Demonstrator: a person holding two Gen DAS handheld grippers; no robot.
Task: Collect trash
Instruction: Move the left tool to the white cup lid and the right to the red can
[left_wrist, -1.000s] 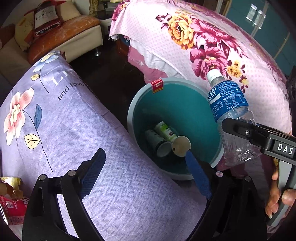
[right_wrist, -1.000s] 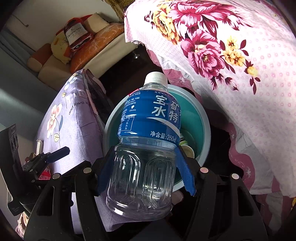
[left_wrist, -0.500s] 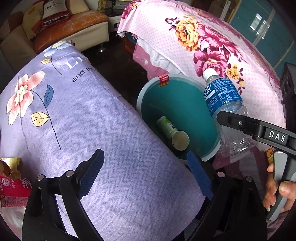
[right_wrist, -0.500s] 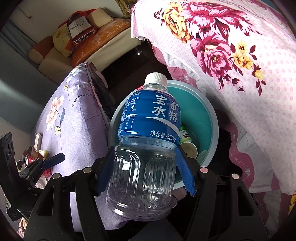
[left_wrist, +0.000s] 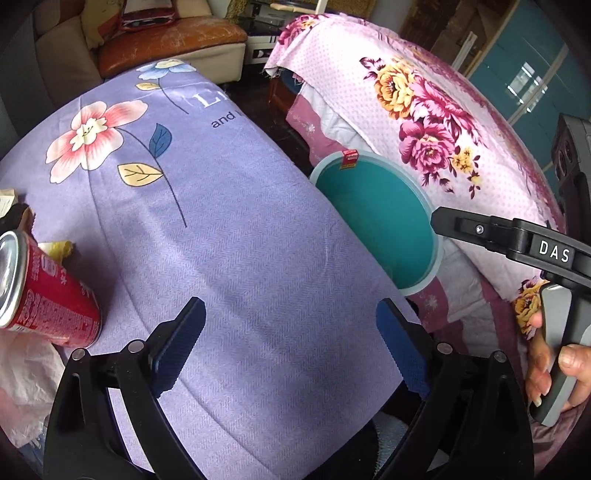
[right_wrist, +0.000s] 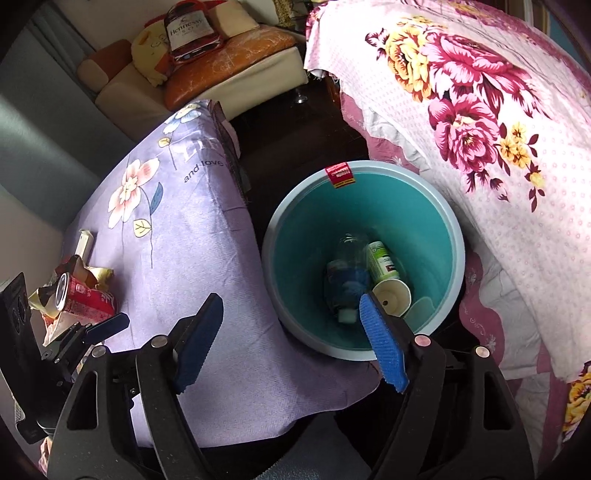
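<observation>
While poised above the teal bin (right_wrist: 441, 236), right tongs (right_wrist: 291, 343) spread, empty; left tongs (left_wrist: 291, 345) likewise released.

Right tool (right_wrist: 291, 345) spread, empty, above bin (right_wrist: 456, 236); bottle (right_wrist: 347, 273) lies inside.

A lilac flowered cloth (left_wrist: 236, 258) covers the table that fills the ground ahead of the left tool. On it, off to that tool's left, lie a red can (left_wrist: 40, 295) on its side, crumpled wrappers (right_wrist: 88, 275) and a pale plastic bag (left_wrist: 26, 384).
</observation>
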